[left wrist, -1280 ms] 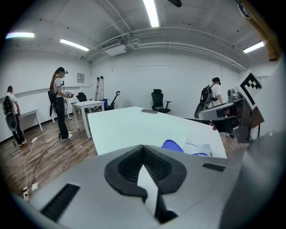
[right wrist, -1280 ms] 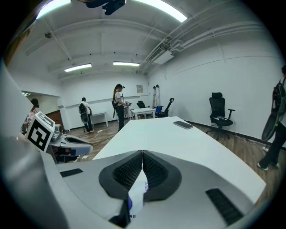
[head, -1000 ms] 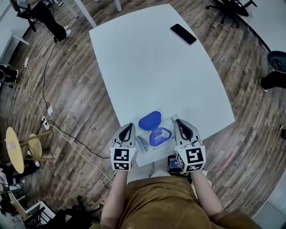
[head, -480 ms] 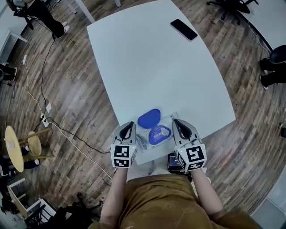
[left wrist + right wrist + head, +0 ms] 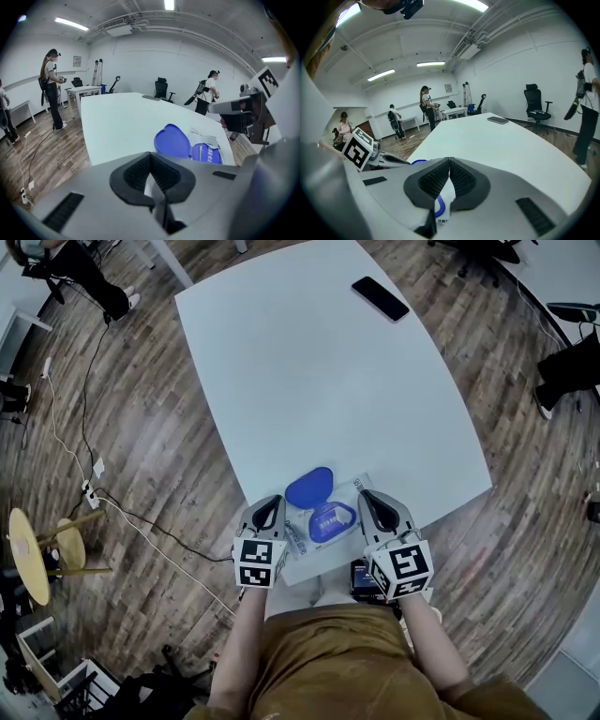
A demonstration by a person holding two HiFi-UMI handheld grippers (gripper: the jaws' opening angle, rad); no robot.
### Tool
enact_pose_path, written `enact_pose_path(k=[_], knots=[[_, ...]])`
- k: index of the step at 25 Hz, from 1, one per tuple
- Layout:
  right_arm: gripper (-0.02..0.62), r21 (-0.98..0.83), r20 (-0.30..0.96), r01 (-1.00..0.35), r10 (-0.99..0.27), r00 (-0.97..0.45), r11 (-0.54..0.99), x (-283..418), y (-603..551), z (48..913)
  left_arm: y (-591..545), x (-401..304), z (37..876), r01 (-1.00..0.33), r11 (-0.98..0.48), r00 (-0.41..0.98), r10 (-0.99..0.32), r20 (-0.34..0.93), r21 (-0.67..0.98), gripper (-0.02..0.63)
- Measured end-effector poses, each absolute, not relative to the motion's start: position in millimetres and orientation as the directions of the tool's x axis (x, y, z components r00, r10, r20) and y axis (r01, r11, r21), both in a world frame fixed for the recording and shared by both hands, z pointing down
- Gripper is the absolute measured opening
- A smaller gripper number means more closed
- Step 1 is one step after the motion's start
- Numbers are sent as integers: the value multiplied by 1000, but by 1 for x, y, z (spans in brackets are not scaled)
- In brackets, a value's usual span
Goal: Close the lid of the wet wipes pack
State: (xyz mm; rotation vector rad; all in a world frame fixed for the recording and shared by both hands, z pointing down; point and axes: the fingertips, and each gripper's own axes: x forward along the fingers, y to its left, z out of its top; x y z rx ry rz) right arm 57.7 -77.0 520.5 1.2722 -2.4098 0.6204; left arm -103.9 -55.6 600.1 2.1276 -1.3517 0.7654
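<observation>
Right gripper [image 5: 365, 497], seemingly closed, beside pack [image 5: 328, 521]

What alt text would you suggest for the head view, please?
A wet wipes pack with its blue lid flipped open lies at the near edge of a white table, between the left gripper and right gripper, both shut. A black phone lies at the far end.

We cannot read the print on the wet wipes pack [image 5: 298, 538]; it is too small. In the right gripper view the right tool [image 5: 449, 164] covers nearly all of the pack. A dark thing [image 5: 360, 579] by the worktop's [image 5: 309, 362] near edge sits half hidden behind that tool.
</observation>
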Motion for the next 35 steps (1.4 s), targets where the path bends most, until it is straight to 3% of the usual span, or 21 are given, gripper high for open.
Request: enact_pose_path(k=[35], knots=[[11, -237, 488, -818, -664, -566, 524, 53, -84, 518, -66, -89, 576, -887, -436, 433, -664, 610, 154, 6]])
